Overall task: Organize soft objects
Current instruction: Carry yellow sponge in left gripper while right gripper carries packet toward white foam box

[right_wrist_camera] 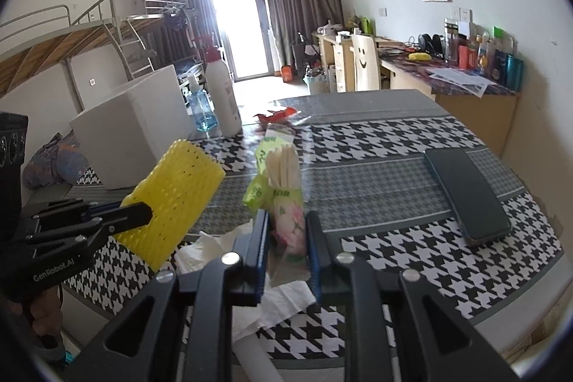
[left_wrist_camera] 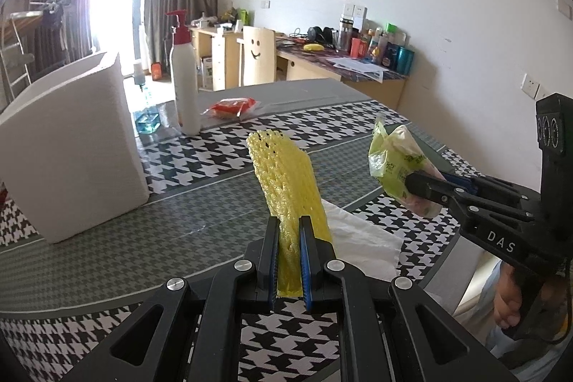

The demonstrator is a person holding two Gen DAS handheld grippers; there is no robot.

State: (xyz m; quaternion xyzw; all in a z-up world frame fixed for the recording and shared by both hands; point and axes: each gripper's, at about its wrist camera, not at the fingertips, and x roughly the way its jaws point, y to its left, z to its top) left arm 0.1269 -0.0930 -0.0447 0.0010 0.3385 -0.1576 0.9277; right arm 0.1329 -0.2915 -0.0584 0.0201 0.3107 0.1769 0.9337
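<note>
My left gripper [left_wrist_camera: 289, 238] is shut on a yellow foam net sleeve [left_wrist_camera: 284, 181], which stands upright above the table; it also shows in the right wrist view [right_wrist_camera: 175, 199]. My right gripper [right_wrist_camera: 286, 231] is shut on a green tissue packet [right_wrist_camera: 283, 188] with a flower print, held above the table; in the left wrist view the packet [left_wrist_camera: 394, 160] is at the right, pinched by the right gripper [left_wrist_camera: 426, 190]. Loose white tissue paper [left_wrist_camera: 361, 238] lies on the houndstooth table [left_wrist_camera: 200, 163] under both grippers, seen also in the right wrist view [right_wrist_camera: 229, 246].
A white box [left_wrist_camera: 71, 145] stands at the left. A white pump bottle [left_wrist_camera: 184, 77], a blue glass bottle [left_wrist_camera: 147, 111] and a red snack packet [left_wrist_camera: 232, 106] sit at the far side. A dark phone [right_wrist_camera: 465, 192] lies at the right. A desk and chair stand behind.
</note>
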